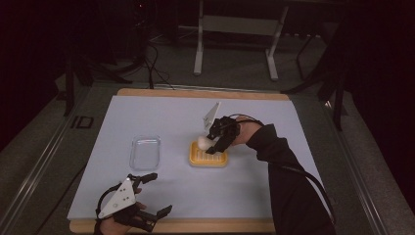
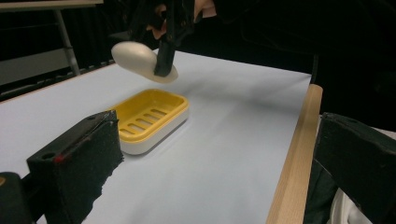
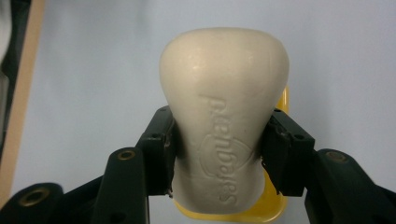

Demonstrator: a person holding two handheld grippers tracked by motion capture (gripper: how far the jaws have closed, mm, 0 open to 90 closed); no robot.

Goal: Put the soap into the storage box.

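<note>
A person sits at a table [image 1: 303, 161] with a pale blue mat on it and holds a pair of black tongs in each hand. The right gripper [image 1: 211, 143] has a bar of soap [image 3: 223, 135] squeezed between its two jaws, tight on both sides. The soap is creamy white, and its stamped word looks like "safeguard". It hangs in the air just over a yellow soap dish [image 2: 149, 117], not touching it. The dish has slots in its bottom and sits near the middle of the mat. A clear plastic lid [image 1: 145, 152] lies flat on the mat, off to the left of the dish and apart from it. The left gripper [image 1: 157, 195] is down by the near wooden edge, with its jaws wide apart and nothing in them.
</note>
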